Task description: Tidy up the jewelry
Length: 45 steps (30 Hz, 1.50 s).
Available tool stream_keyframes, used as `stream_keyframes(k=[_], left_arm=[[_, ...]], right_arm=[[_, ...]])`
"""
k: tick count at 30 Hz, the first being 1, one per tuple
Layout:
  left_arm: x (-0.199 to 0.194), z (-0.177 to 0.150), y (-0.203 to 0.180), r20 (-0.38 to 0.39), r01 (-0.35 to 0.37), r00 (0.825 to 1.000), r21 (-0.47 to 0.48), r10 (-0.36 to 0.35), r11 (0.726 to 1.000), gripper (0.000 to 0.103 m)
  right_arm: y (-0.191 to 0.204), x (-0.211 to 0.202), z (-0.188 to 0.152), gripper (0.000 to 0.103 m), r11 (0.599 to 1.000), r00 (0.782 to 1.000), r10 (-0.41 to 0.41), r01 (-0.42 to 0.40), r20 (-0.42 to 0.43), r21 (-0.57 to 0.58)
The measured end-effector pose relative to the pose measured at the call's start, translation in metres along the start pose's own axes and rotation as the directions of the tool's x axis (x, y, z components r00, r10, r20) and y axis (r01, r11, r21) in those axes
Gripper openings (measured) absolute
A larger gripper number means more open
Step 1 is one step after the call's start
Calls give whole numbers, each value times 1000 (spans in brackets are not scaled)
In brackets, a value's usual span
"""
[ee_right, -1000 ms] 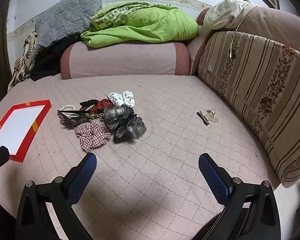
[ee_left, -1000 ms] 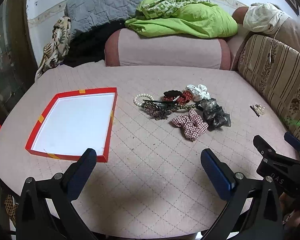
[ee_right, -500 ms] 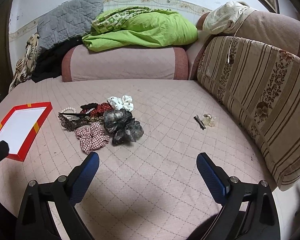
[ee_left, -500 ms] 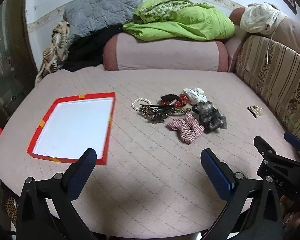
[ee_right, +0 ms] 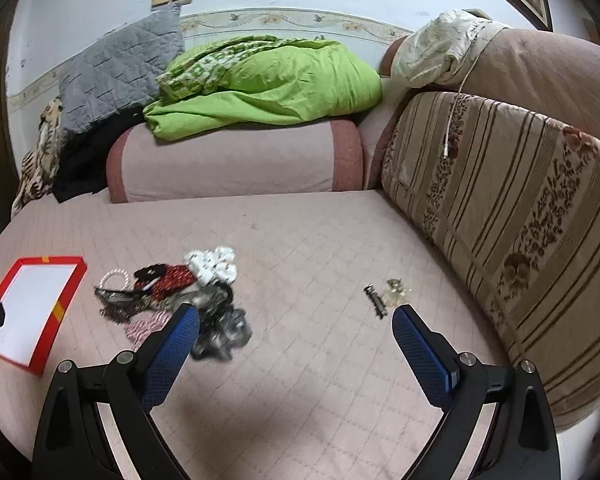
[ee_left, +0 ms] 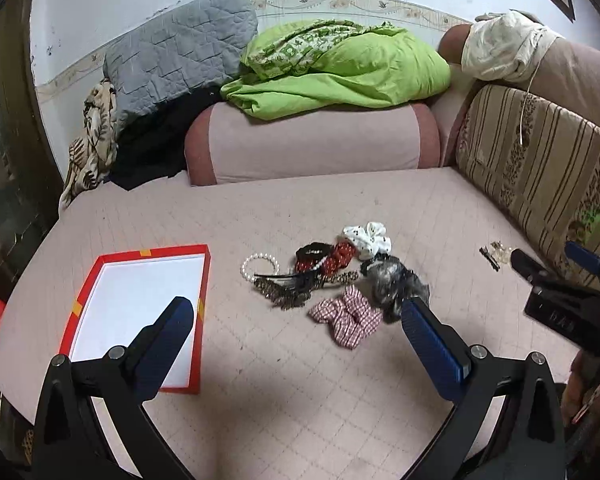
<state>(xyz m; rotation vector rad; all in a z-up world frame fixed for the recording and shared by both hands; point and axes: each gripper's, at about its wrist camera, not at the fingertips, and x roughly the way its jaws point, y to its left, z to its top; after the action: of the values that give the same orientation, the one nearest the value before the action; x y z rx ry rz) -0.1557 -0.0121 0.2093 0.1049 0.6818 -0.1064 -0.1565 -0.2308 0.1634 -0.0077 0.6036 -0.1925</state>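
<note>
A loose heap of jewelry and hair pieces point(ee_left: 332, 280) is lying in the middle of the left wrist frame, on the pale pink quilted sofa seat point(ee_left: 300, 392), just above and between my left gripper point(ee_left: 294, 308) fingertips. My left gripper is hanging with its blue pads spread wide and nothing between them; the right pad's tip is overlapping the grey sheer scrunchie point(ee_left: 396, 284) in the picture, though I cannot tell whether it is touching. The red-and-white checked fabric scrunchie point(ee_left: 346, 316) is sitting at the heap's lower edge, nearest the gripper. The heap is stretching roughly left to right across the frame, from the white pearl bead bracelet point(ee_left: 260, 266) at its left end to the white dotted scrunchie point(ee_left: 368, 238) at its upper right. A dark slim hair comb point(ee_left: 284, 278) is lying across the middle, its long axis running left to right.

In the right wrist view the same heap is sitting at centre left, with my right gripper point(ee_right: 296, 318) also gaping wide and holding nothing, its left pad covering part of the grey scrunchie. A small black hair clip point(ee_right: 375, 301) is lying just above the right pad, its long axis slanting from upper left to lower right, beside a small pale trinket point(ee_right: 396, 292).

The shallow red-rimmed tray with a white floor point(ee_left: 204, 280) is resting at the left of the left wrist frame, apart from the heap.
</note>
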Motion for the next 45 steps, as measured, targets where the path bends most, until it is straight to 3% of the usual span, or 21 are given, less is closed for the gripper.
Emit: stream_keyframes(k=[8, 16, 22, 26, 41, 45], left_arm=[[25, -6, 7, -68, 31, 997, -47, -34, 998, 103], [19, 2, 44, -40, 15, 999, -123, -20, 992, 103], [35, -15, 58, -103, -4, 995, -144, -11, 990, 103], [43, -26, 62, -136, 0, 991, -155, -21, 988, 103], [64, -39, 61, -181, -5, 983, -152, -23, 988, 103], [72, -42, 58, -189, 21, 981, -151, -50, 988, 103]], right_arm=[[-4, 0, -5, 99, 1000, 1000, 4, -4, -19, 3], [27, 10, 1, 99, 997, 997, 66, -67, -43, -41], [45, 31, -27, 94, 993, 982, 104, -111, -159, -37], [46, 38, -42, 91, 992, 974, 117, -122, -193, -15], [32, 57, -54, 91, 993, 969, 110, -100, -222, 54], [20, 62, -55, 91, 994, 971, 96, -81, -220, 75]])
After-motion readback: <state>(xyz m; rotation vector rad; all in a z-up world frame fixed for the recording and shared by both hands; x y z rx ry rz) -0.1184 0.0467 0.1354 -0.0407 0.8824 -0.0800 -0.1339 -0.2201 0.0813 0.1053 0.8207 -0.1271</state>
